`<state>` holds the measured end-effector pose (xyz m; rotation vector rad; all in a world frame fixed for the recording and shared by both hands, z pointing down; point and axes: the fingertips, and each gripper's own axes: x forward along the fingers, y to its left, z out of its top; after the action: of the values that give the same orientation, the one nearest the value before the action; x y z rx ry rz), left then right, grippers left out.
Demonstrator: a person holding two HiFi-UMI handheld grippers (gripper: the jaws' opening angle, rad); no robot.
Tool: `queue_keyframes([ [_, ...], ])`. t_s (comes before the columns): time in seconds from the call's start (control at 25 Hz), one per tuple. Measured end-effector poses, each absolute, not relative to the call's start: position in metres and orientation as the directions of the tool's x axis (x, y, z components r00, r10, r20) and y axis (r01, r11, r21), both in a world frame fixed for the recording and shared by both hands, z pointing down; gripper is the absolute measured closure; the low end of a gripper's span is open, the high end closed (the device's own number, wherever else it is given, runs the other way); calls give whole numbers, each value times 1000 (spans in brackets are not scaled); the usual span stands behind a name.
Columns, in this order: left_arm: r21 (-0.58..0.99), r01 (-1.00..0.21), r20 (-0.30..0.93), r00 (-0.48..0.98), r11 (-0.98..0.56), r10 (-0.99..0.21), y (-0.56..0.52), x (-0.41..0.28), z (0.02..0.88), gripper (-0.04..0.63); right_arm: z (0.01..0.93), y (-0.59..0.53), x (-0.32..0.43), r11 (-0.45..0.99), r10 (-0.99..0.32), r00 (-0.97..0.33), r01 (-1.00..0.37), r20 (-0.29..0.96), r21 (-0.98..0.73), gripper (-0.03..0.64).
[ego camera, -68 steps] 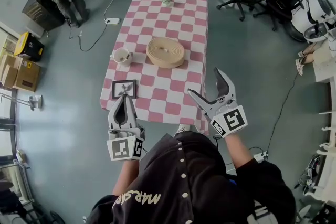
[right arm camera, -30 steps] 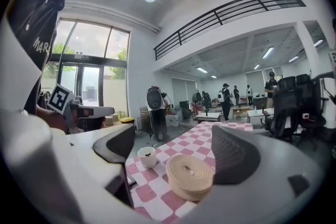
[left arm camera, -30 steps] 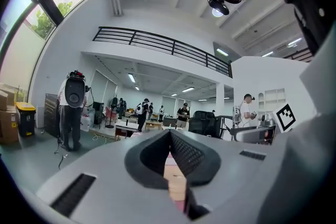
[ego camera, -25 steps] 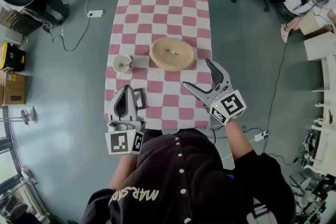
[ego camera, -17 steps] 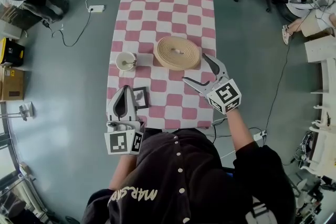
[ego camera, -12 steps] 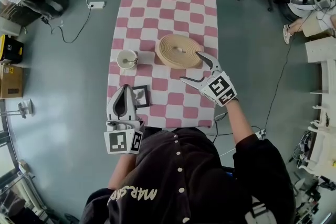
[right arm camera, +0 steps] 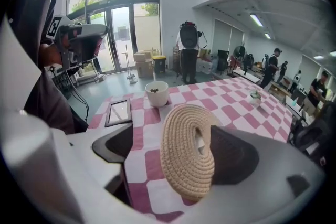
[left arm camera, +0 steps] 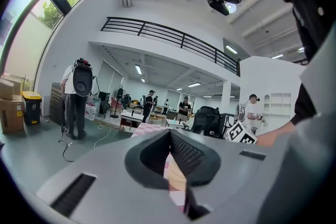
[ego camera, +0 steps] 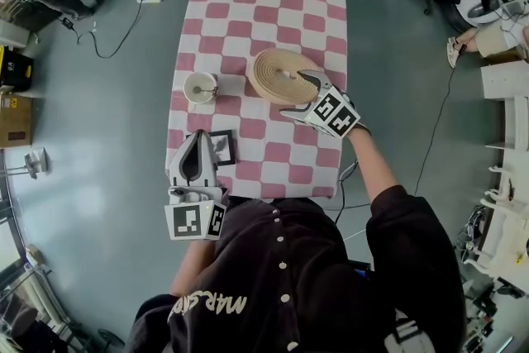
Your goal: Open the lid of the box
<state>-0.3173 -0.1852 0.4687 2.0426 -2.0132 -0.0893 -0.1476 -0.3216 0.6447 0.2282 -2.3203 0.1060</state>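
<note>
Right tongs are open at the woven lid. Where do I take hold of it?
Probably the small pale piece at the centre of the woven lid, coming straight down from above with the right tongs. The lid is a broad, low disc lying flat, so its rim offers little to pinch.

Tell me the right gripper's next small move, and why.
Probably close the right gripper on the woven lid. Its jaws stand apart with the lid's near part between them, not yet pinching it, and the lid lies flat, unlifted. The left gripper is shut and off to the side, so the right one seems set to grasp.
</note>
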Motion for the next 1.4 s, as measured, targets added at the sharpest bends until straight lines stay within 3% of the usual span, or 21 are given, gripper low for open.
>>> queue_keyframes([
  [0.28,215,-977,157,25,10,-987,-184,-320,473,588,692,-328,-145,993,-2,-513,-99,858,-58,175],
  [0.64,199,-980,169,14,20,-985,-181,-328,477,588,715,-328,-158,990,102,-424,-41,900,-132,208],
  [1.4,205,-976,190,-28,68,-981,-172,-343,486,588,747,-332,-156,974,195,-221,-74,955,-216,225],
])
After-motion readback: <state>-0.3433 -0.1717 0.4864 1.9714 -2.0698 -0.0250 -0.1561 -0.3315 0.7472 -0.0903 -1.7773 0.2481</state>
